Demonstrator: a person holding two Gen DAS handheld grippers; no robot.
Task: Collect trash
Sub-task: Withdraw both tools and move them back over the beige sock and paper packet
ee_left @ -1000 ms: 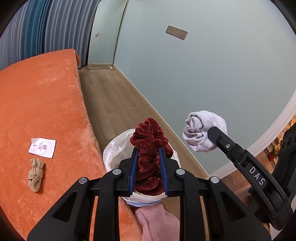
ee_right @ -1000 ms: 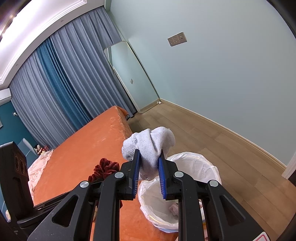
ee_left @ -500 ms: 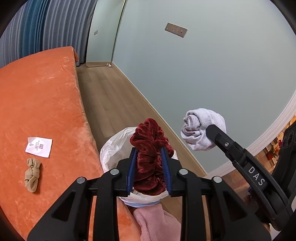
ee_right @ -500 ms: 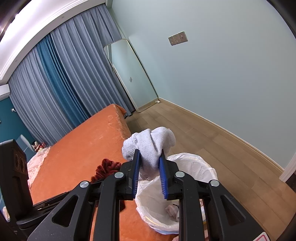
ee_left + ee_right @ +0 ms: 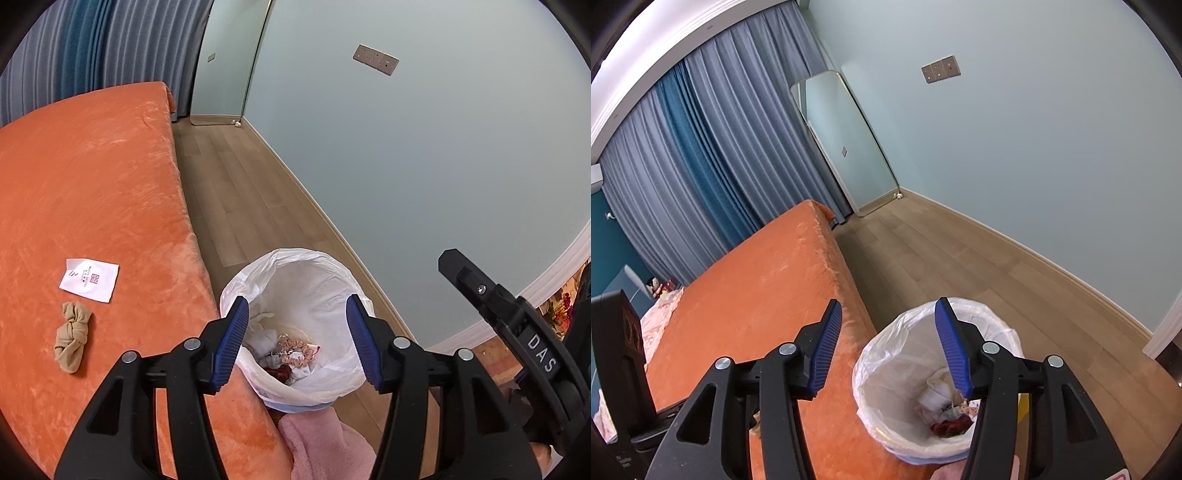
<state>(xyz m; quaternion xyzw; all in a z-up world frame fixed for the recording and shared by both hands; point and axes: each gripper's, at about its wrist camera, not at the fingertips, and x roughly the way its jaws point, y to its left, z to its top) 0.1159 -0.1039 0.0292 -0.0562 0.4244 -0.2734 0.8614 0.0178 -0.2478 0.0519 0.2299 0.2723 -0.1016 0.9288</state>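
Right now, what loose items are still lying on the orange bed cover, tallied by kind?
Flat white paper packet with red print: 1
Knotted beige fabric piece: 1
Total: 2
Both lie on the orange bed cover, apart from each other and outside the white-lined trash bin.

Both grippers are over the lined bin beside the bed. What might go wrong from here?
Both jaws are opening with nothing between them. The bin stands hard against the bed edge, so the left gripper swinging back could knock it. The beige knotted cloth and white packet lie close together; one grab may snag both.
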